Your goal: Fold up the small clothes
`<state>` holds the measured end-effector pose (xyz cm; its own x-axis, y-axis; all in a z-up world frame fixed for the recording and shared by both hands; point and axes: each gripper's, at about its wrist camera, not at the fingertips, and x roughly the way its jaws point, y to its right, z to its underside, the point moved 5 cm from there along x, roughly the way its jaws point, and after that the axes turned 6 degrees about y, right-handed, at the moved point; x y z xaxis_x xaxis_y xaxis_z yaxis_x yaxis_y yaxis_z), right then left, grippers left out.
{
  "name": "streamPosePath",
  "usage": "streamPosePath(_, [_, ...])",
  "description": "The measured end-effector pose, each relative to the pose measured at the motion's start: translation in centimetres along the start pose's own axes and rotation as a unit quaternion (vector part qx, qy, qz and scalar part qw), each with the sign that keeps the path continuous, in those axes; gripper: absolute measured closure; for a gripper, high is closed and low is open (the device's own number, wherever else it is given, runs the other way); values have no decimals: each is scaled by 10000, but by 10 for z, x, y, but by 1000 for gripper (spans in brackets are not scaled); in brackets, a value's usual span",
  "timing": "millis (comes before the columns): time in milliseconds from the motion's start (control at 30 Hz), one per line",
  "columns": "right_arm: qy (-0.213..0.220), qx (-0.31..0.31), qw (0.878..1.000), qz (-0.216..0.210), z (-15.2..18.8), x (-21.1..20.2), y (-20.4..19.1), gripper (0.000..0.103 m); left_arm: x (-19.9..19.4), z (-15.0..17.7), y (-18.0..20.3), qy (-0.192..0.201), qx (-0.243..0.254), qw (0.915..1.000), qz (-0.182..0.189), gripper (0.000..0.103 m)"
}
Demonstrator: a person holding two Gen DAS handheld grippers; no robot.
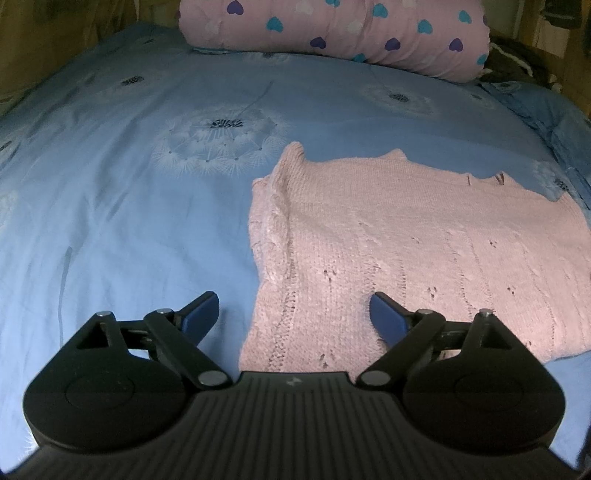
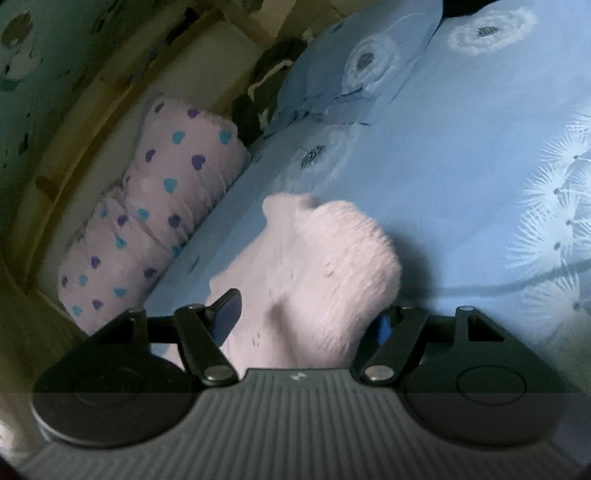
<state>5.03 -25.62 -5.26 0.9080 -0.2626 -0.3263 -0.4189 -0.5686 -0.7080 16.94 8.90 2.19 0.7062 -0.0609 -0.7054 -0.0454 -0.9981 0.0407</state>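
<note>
Your left gripper (image 1: 293,314) hangs low over the near edge of the bed, its two blue-padded fingers (image 1: 199,314) spread wide with nothing between them but air. The pink knitted sweater (image 1: 406,251) lies flat on the blue bedsheet (image 1: 110,221) in the right half of that view; its near left corner sits just under the gap between the fingers, and the right finger's tip overlaps the knit, though you cannot tell whether it touches. The sweater's left side is doubled over into a thick ridge, and its far edge shows the neckline.

In your right wrist view, the right gripper (image 2: 306,314) has a bunched fold of the same pink sweater (image 2: 314,266) rising between its fingers. The left finger (image 2: 225,314) shows beside the fabric; the right one is mostly covered by it. The fingers stand fairly wide apart, and you cannot tell whether they are pinching the knit or merely flanking it. The picture is blurred here.

The sheet carries a white dandelion print (image 1: 221,144). Far across the bed lies a pink roll of bedding with blue and purple hearts (image 1: 332,33). A small pale logo mark (image 1: 291,380) sits on each gripper body; it is too small to read, and no other writing shows.
</note>
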Motion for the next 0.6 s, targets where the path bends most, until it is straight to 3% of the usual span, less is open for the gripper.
streamPosePath(167, [49,-2,10000,49,-5,8,0,33,0,0,-1,-12,-14,10000,-3,10])
streamPosePath(333, [102,62,9995,282,-11,16,9,58,1,0,-2,-32,-44,10000,11,10])
streamPosePath(600, [-40,107,9993,344,-24,27,12,75,-1,-5,-8,-10,-151,9999,63,10])
